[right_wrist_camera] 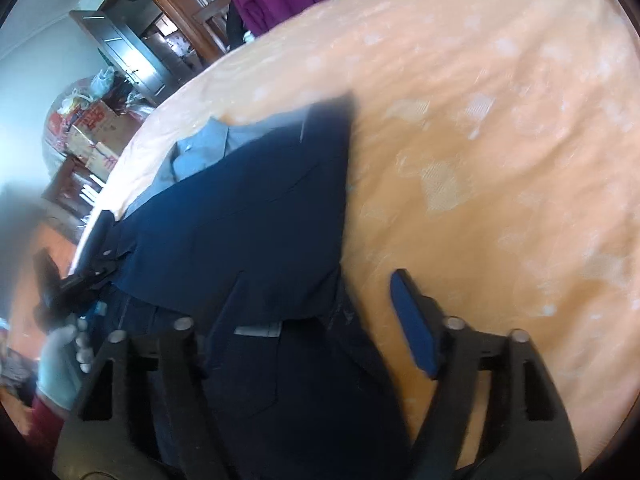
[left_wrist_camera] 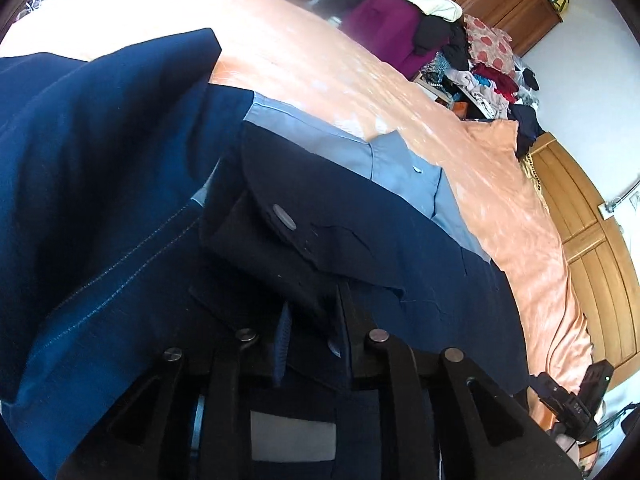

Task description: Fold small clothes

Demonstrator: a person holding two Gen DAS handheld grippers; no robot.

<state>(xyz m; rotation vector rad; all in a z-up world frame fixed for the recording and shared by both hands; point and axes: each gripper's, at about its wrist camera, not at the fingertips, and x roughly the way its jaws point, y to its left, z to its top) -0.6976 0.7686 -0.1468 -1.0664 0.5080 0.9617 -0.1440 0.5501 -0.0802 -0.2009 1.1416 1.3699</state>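
Nearest the lens, the left claw (left_wrist_camera: pixel 308 344) is pinching the waistband of the navy trousers (left_wrist_camera: pixel 380 240), jaws narrow on cloth. The right claw (right_wrist_camera: pixel 344 312) is standing wide, one pad bare, cloth draping over the other side. The trousers are lying doubled on the bed (right_wrist_camera: pixel 500 140) over a light-blue shirt (left_wrist_camera: pixel 400 168); folding is appearing partway done.

You get bright daylight in both views, blowing out the orange bedspread (left_wrist_camera: pixel 304 60) at the far upper left of the left wrist view. Right wrist view is motion-blurred, worst on the gloved hand (right_wrist_camera: pixel 60 364). Heavy fisheye bending, black vignette corners.
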